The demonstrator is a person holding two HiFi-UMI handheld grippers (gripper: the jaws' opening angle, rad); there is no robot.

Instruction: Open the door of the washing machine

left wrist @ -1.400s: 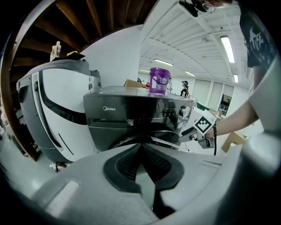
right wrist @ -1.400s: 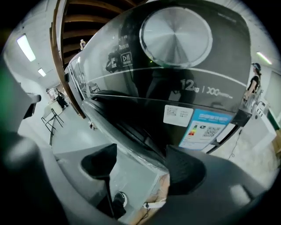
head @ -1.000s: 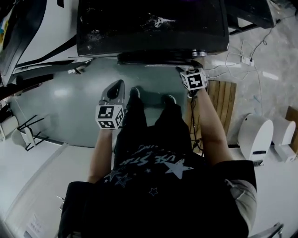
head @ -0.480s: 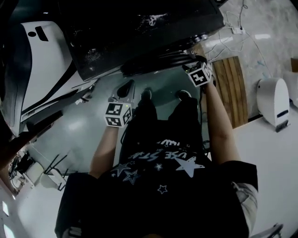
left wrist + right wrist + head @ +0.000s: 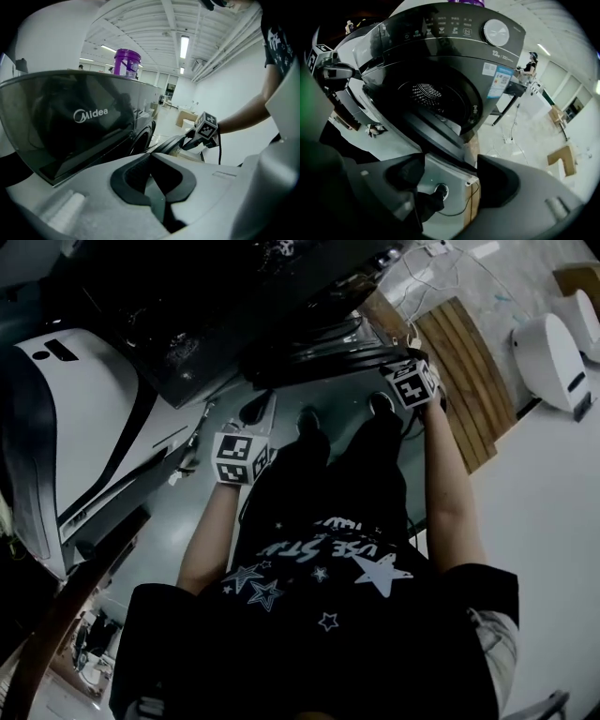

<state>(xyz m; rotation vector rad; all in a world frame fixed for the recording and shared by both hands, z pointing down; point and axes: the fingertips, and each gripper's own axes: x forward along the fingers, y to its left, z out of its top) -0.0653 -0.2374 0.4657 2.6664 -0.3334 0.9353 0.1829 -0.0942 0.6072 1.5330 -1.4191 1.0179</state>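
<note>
The dark Midea washing machine point(image 5: 234, 324) point(image 5: 84, 122) stands in front of me. Its round door point(image 5: 328, 357) point(image 5: 440, 136) is swung partly out, and the steel drum point(image 5: 426, 93) shows behind it. My right gripper point(image 5: 389, 367) point(image 5: 450, 173) is at the door's free edge, with the rim filling the gap between its jaws. The left gripper view also shows the right gripper point(image 5: 190, 140) on the door point(image 5: 164, 144). My left gripper point(image 5: 261, 404) point(image 5: 152, 161) hangs shut and empty, left of the door and apart from the machine.
A purple bucket point(image 5: 126, 63) stands on top of the machine. A white appliance point(image 5: 84, 418) lies at the left. At the right are a wooden pallet point(image 5: 469, 362), a white unit point(image 5: 548, 348) and floor cables point(image 5: 441, 259). My shoes point(image 5: 309, 418) are close below the door.
The door has swung further out from the machine with my right gripper on its edge. The head view has turned, so the machine now sits tilted at the upper left. The left gripper barely moved.
</note>
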